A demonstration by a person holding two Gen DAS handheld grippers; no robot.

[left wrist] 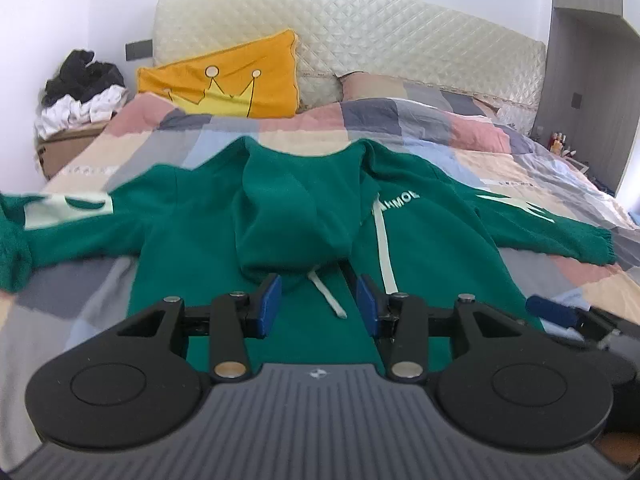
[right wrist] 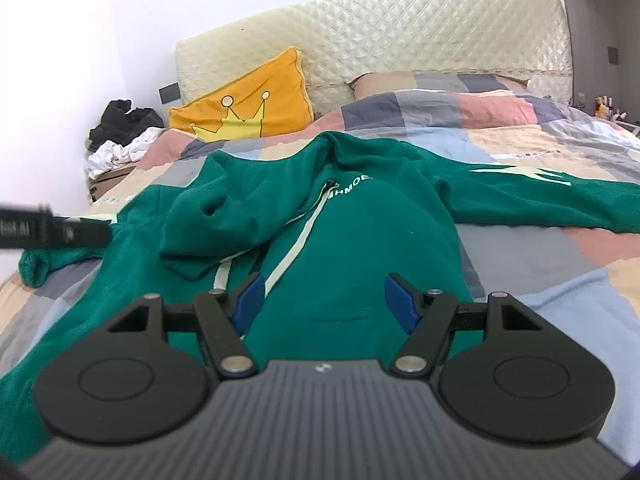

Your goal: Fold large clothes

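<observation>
A green hoodie [left wrist: 192, 236] lies spread on the bed, front up, with both sleeves out to the sides. Its hood [left wrist: 288, 208] is flopped forward over the chest, and white drawstrings [left wrist: 384, 248] trail down. My left gripper [left wrist: 320, 300] hovers open over the lower chest, with only a drawstring end on the cloth beyond the gap between its blue pads. In the right wrist view the hoodie [right wrist: 360, 248] fills the middle. My right gripper [right wrist: 325, 300] stands open over the belly, holding nothing. A blurred black part of the left gripper [right wrist: 52, 230] crosses the left sleeve.
A patchwork quilt [left wrist: 500, 168] covers the bed. An orange crown cushion [left wrist: 228, 76] leans on the quilted headboard [left wrist: 360, 28]. A pile of clothes [left wrist: 80, 92] sits on a cardboard box at the left. Small bottles [left wrist: 558, 144] and a grey cabinet [left wrist: 588, 80] stand at the right.
</observation>
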